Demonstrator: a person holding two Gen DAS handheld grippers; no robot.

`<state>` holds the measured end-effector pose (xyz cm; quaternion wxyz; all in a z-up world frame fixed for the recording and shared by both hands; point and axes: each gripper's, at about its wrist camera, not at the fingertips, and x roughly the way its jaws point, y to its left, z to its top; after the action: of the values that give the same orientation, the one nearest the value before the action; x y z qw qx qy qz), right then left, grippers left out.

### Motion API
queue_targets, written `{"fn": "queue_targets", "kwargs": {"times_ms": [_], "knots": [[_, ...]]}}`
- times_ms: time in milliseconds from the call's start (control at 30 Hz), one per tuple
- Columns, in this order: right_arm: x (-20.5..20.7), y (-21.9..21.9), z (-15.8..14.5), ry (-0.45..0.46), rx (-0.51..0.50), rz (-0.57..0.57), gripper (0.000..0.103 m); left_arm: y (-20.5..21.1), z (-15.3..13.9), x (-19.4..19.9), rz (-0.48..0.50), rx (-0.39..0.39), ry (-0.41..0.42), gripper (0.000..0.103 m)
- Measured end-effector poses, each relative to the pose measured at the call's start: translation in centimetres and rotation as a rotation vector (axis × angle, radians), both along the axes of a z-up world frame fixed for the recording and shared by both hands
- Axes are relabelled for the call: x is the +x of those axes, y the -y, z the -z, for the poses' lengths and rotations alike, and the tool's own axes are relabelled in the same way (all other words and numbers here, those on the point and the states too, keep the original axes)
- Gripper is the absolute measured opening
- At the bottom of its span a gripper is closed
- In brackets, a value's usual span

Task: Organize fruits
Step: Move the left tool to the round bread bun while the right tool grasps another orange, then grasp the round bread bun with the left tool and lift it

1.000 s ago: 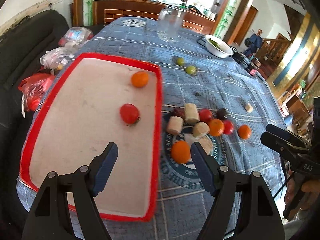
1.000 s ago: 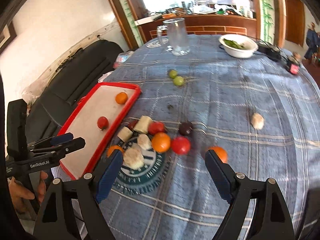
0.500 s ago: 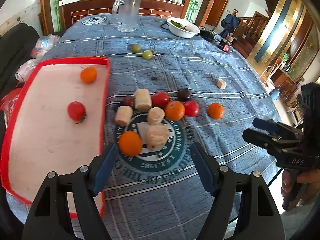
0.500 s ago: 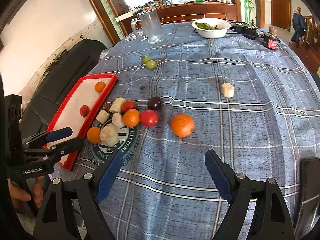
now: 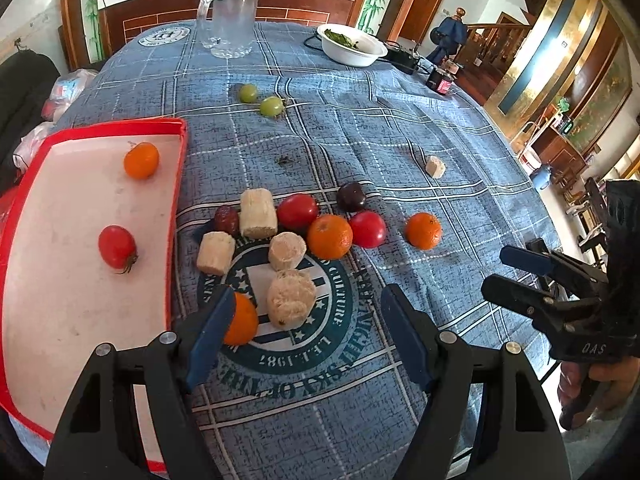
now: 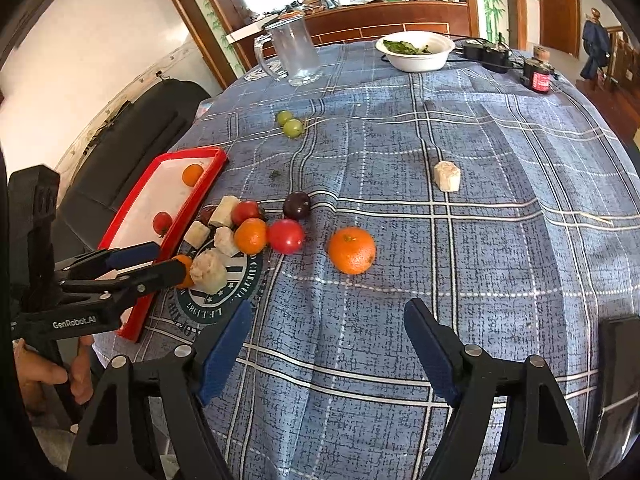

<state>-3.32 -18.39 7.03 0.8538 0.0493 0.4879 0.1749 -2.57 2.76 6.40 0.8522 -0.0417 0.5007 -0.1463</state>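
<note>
A red-rimmed tray (image 5: 176, 200) on the left holds one orange (image 5: 141, 160) and one tomato (image 5: 117, 247). Beside it on the blue cloth lies a pile of tomatoes, oranges, dark plums and pale cut chunks (image 5: 290, 298). My left gripper (image 5: 308, 332) hangs open over the pile's near edge, its left finger partly covering an orange (image 5: 242, 320). A lone orange (image 6: 352, 250) lies just ahead of my right gripper (image 6: 328, 336), whose jaws are closing with nothing between them. Two green grapes (image 5: 272, 106) sit farther back.
A glass pitcher (image 5: 232, 20), a white bowl of greens (image 5: 352, 46) and a small red jar (image 6: 538, 76) stand at the far edge. One pale chunk (image 6: 447, 176) lies alone. A black sofa with plastic bags (image 5: 68, 88) flanks the left. A dark flat object (image 6: 616, 360) lies near right.
The left gripper swung right, from over the tray to over the fruit pile. The right gripper shifted right toward the lone orange, and its jaws narrowed a little.
</note>
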Motion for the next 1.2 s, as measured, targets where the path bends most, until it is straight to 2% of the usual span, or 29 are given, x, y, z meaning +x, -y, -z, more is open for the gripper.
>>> {"fn": "queue_targets", "kwargs": {"times_ms": [133,200,233,533,733,867,900,933,1000,1033,1200], "knots": [[0.2,-0.1,0.0,0.001,-0.005,-0.009,0.077,0.2,0.4,0.4,0.004,0.012,-0.006,0.073],[0.6,-0.2,0.3,-0.005,-0.01,-0.008,0.071,0.4,0.6,0.7,0.014,0.015,-0.014,0.054],[0.9,-0.2,0.4,-0.009,-0.012,-0.006,0.071,0.5,0.7,0.9,0.019,0.022,-0.017,0.051],[5.2,-0.6,3.0,-0.074,-0.058,0.03,0.062,1.7,2.2,2.2,0.069,0.09,-0.048,0.051],[7.0,-1.3,4.2,-0.099,-0.088,0.039,0.061,1.6,3.5,2.3,0.083,0.113,-0.088,0.051],[7.5,-1.6,4.8,-0.117,-0.111,0.036,0.044,2.1,3.7,2.5,0.098,0.137,-0.085,0.051],[7.5,-1.6,4.9,-0.117,-0.116,0.033,0.043,2.2,3.7,2.5,0.102,0.143,-0.082,0.051],[7.5,-1.7,4.9,-0.116,-0.118,0.029,0.042,2.4,3.8,2.4,0.111,0.151,-0.079,0.048],[7.3,-1.9,4.7,-0.111,-0.122,0.019,0.038,2.8,3.8,2.4,0.118,0.192,-0.06,0.033],[7.3,-2.0,4.6,-0.105,-0.123,0.018,0.038,2.7,3.8,2.3,0.118,0.199,-0.055,0.031],[6.6,-1.7,3.6,-0.093,-0.088,0.014,0.037,1.9,3.5,2.0,0.104,0.137,-0.056,0.031]]}}
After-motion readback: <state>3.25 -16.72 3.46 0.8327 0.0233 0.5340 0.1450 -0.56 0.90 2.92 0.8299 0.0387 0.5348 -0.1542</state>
